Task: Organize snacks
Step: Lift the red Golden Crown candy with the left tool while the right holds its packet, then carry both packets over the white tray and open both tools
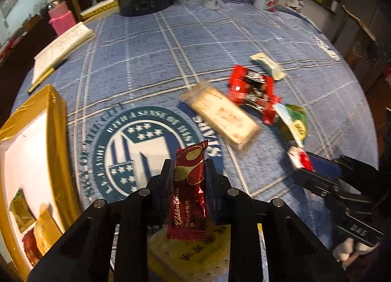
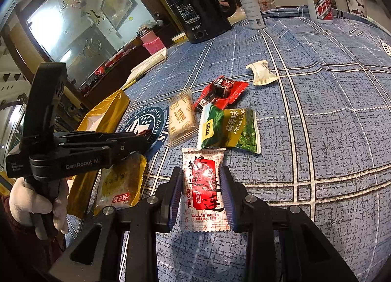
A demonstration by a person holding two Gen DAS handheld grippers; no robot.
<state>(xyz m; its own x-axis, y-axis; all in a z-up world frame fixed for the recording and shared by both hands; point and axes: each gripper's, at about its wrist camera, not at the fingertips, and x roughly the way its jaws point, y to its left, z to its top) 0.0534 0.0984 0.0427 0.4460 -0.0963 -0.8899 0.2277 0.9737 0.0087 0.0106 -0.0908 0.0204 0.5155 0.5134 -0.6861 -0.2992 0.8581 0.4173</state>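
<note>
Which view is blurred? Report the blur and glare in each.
Left wrist view: motion blur smears the loose snacks, such as the beige cracker pack; the gripped dark red candy stays sharp. Right wrist view: crisp throughout, with glare on the cabinet glass.

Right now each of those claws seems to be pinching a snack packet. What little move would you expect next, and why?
Probably the left gripper swings its dark red candy packet leftward over the gold box and lets go. Its jaws are shut on the packet, and the box beside it already holds a few snacks. The right gripper grips a red-and-white packet, likely next in turn.
</note>
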